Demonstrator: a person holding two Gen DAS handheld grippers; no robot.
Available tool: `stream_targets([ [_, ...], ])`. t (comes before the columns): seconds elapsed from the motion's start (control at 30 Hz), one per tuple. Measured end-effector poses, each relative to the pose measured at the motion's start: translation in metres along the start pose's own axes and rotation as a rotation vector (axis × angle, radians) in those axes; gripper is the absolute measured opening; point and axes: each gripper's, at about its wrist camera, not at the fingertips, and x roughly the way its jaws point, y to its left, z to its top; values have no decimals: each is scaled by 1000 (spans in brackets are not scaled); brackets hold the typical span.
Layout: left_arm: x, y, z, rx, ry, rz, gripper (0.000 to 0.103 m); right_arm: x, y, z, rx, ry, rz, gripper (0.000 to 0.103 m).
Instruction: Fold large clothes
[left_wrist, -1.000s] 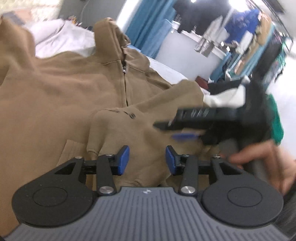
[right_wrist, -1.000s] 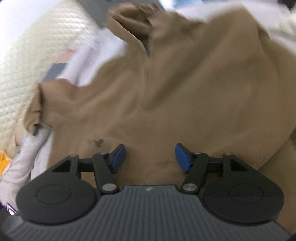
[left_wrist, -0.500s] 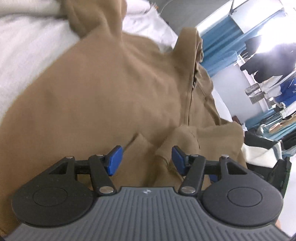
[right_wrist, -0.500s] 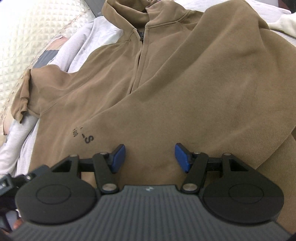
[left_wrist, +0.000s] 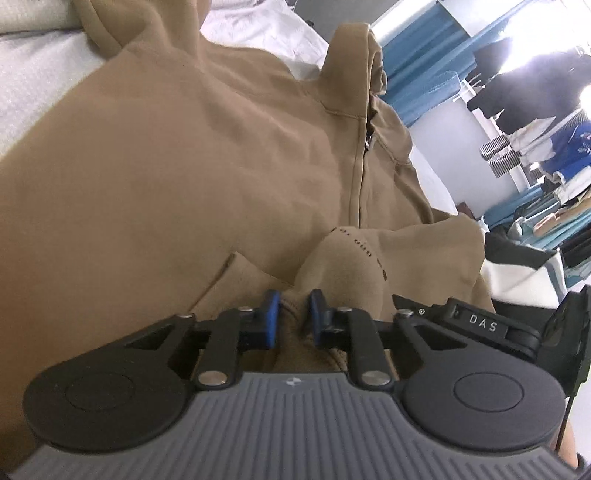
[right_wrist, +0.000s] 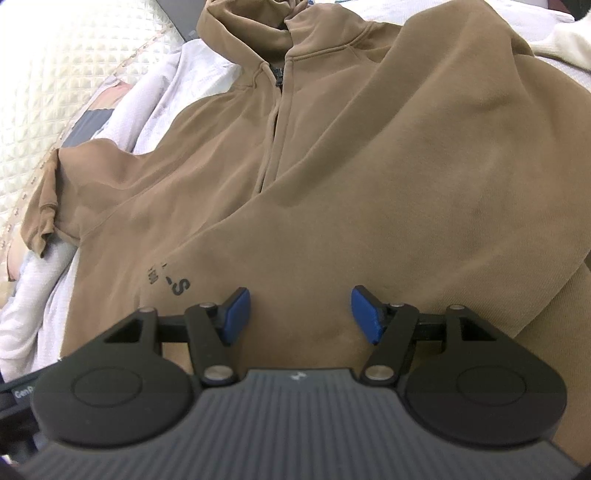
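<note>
Hoodie (left_wrist: 184, 177) fold in left tool (left_wrist: 293, 317)

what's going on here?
A person is folding a tan zip hoodie spread on a white bed cover. The left hand-held gripper has pinched a bunched fold of the hoodie near its printed lettering. The right hand-held gripper is open over the fabric, holding nothing.

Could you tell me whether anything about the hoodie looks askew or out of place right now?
Yes. The hoodie lies unevenly: its far sleeve trails off crumpled toward the quilted cover, and the hood is bunched. Near the left claw, the fabric is humped into a fold rather than lying flat.
</note>
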Motion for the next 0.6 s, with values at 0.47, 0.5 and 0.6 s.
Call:
stream_targets([
  [0.47,-35,-89,63,397,-240,233,14,-25,2,15,77,-155,157,65],
  [0.5,-37,-91,71,421,-256,255,14,-26,3,16,72,-171,170,65],
  [0.6,-33,-83,94,468,-294,334,14,-23,11,20,27,-187,163,65],
])
